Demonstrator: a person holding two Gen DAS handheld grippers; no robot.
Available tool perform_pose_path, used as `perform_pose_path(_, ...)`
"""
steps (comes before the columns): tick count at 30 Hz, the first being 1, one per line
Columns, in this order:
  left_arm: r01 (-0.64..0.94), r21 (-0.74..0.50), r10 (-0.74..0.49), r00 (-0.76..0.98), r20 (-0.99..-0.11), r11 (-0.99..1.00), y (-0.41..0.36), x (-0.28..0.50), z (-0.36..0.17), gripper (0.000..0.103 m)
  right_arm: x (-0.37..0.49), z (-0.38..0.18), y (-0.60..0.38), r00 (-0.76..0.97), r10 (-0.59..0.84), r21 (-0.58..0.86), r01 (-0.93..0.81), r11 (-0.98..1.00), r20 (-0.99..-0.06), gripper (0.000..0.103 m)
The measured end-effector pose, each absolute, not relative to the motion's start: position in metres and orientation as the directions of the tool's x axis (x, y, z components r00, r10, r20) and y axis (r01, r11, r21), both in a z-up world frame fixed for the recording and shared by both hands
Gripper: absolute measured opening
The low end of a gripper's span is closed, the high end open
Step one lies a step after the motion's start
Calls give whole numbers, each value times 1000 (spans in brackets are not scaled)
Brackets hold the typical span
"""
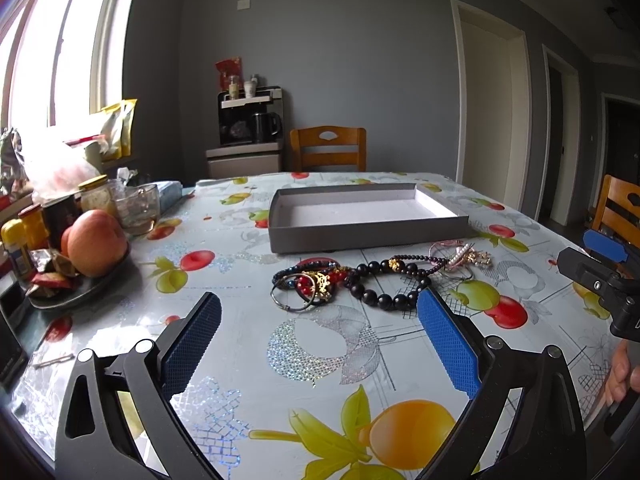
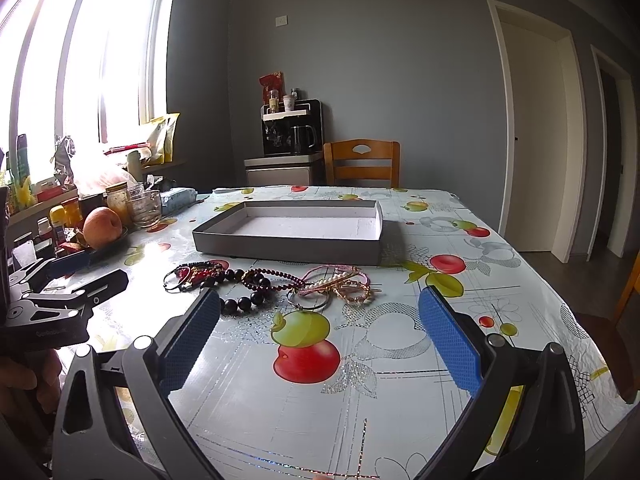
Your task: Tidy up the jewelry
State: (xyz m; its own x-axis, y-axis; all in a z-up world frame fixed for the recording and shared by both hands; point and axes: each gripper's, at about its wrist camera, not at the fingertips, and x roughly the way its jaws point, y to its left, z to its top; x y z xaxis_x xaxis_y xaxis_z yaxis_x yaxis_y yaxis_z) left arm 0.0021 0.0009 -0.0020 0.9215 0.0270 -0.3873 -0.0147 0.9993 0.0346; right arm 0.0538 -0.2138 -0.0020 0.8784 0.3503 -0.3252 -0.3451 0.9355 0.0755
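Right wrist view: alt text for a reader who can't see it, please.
An open right claw hovers over a fruit-print table, facing a tangle of jewelry lying in front of an empty grey box. The left claw shows at the left edge, near an apple.

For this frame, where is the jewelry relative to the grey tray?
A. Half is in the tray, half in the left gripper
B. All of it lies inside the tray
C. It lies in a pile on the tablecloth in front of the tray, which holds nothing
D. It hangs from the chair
C: the jewelry pile lies on the tablecloth on the near side of the grey tray, whose white floor is bare; both grippers are open and hold nothing.
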Motion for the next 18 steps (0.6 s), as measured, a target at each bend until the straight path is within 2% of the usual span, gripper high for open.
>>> perform_pose_path(18, -10, 36, 24, 920, -390, 999, 1, 4, -2, 98, 54, -3, -215, 879, 350, 76, -345, 935, -324, 98)
